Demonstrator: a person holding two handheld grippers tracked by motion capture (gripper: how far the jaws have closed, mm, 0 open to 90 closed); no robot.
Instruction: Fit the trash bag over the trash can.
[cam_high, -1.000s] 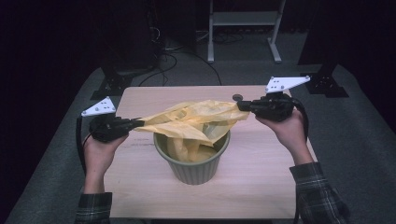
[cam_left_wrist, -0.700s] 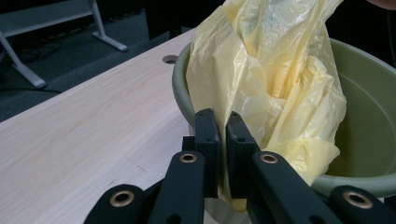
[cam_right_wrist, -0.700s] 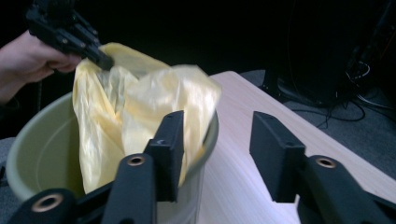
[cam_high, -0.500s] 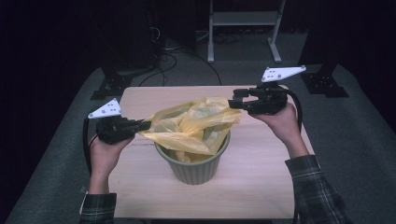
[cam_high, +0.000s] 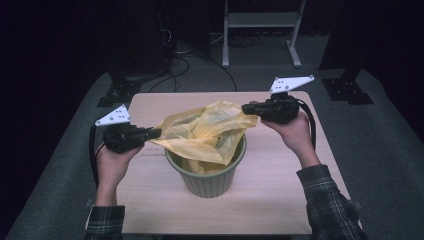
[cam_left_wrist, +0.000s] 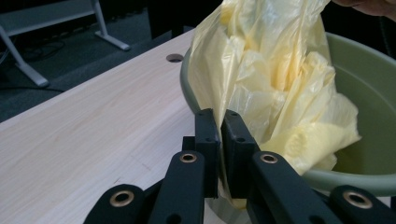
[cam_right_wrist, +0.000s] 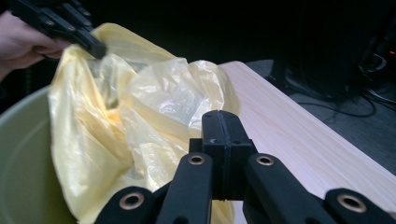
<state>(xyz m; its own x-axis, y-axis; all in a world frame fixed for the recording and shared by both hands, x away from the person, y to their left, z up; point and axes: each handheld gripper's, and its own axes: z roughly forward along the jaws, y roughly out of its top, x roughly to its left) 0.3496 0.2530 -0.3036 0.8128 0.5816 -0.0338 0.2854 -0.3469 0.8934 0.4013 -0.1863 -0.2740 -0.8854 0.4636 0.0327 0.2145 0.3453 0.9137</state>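
Observation:
A yellow plastic bag (cam_high: 210, 130) sits crumpled in the mouth of a green ribbed bin (cam_high: 210, 181) at the middle of the wooden table (cam_high: 150, 205). My left gripper (cam_high: 158, 132) is at the bin's left, shut on the bag's left edge. In the left gripper view its jaws (cam_left_wrist: 220, 122) pinch film that hangs over the bin's rim (cam_left_wrist: 369, 74). My right gripper (cam_high: 246, 108) is at the bag's upper right corner. Its jaws (cam_right_wrist: 223, 125) have just closed and press together on the bag's (cam_right_wrist: 140, 112) thin edge. The left gripper (cam_right_wrist: 60, 25) shows across the bag.
A small round hole (cam_left_wrist: 174, 58) is in the tabletop beyond the bin. A white metal frame (cam_high: 260, 20), cables and black stand feet (cam_high: 115, 92) lie on the dark floor behind the table. Bare wood surrounds the bin on all sides.
The right gripper opened, let go of the stretched bag, shifted a little left and back, and shut again on it. The bag went from taut to bunched up. The left gripper held still.

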